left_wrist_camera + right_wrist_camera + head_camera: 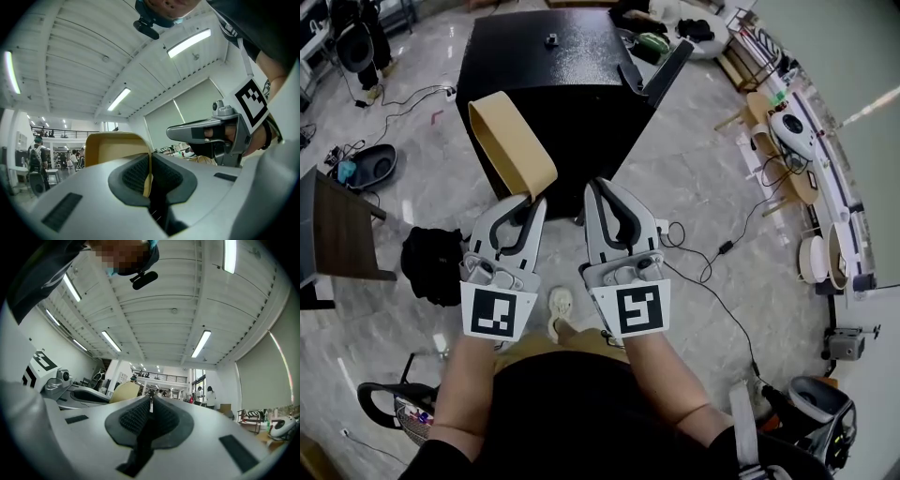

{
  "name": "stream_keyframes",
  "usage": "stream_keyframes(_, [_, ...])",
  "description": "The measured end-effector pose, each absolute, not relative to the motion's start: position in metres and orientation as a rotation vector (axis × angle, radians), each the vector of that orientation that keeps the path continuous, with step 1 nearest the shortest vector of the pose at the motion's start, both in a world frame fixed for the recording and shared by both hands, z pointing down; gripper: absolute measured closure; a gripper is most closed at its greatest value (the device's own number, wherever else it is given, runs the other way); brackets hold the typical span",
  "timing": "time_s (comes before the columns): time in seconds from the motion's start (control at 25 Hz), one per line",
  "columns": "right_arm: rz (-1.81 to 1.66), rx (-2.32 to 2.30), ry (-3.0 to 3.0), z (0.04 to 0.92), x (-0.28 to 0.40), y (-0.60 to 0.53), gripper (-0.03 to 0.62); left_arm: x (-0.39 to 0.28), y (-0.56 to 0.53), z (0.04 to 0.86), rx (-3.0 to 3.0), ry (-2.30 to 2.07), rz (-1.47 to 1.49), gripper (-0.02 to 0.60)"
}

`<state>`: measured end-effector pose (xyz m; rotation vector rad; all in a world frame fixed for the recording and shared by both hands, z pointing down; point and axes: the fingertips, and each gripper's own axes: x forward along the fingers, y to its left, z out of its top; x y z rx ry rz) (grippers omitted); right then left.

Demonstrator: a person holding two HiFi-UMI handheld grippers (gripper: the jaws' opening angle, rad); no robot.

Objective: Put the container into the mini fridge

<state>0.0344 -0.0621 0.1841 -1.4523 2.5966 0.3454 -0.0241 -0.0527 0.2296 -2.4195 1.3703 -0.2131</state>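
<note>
My left gripper (531, 201) is shut on the rim of a tan, open-topped container (511, 141), which sticks up and away from the jaws. In the left gripper view the container's thin wall (117, 147) is pinched between the black pads (133, 174). The black mini fridge (553, 84) stands on the floor just beyond both grippers, seen from above, with its door (661, 73) swung out at its right side. My right gripper (598, 186) is held beside the left one, shut with nothing between its pads (136, 416). Both grippers point upward toward the ceiling.
A small dark object (551, 39) lies on the fridge top. A dark wooden table (337, 234) and a black bag (431, 264) are at the left. Cables (712, 253) trail over the marble floor. White equipment and shelving (806, 150) line the right side.
</note>
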Motion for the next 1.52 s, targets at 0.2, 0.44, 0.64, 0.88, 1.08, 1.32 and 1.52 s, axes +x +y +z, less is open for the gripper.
stream_keyframes(0.2, [0.323, -1.435, 2.611, 0.193, 0.042, -0.098, 0.548, -0.012, -0.085, 0.242, -2.433, 1.374, -0.227, 0.548])
stream_keyframes(0.44, [0.293, -1.426, 2.642, 0.207, 0.053, -0.127, 0.548, 0.0, -0.109, 0.255, -2.458, 1.395, -0.247, 0.546])
stream_keyframes(0.64, [0.281, -1.435, 2.666, 0.223, 0.058, -0.145, 0.548, 0.008, -0.122, 0.269, -2.479, 1.375, -0.278, 0.546])
stream_keyframes(0.88, [0.26, -1.454, 2.693, 0.246, 0.061, -0.167, 0.548, 0.009, -0.14, 0.291, -2.517, 1.363, -0.306, 0.546])
stream_keyframes(1.08, [0.205, -1.485, 2.703, 0.265, 0.057, -0.177, 0.548, 0.002, -0.15, 0.31, -2.537, 1.346, -0.353, 0.546])
stream_keyframes(1.32, [0.158, -1.547, 2.714, 0.29, 0.056, -0.201, 0.548, 0.007, -0.167, 0.34, -2.594, 1.256, -0.431, 0.546])
stream_keyframes(1.52, [0.111, -1.599, 2.704, 0.306, 0.058, -0.227, 0.548, 0.022, -0.181, 0.364, -2.644, 1.165, -0.442, 0.546])
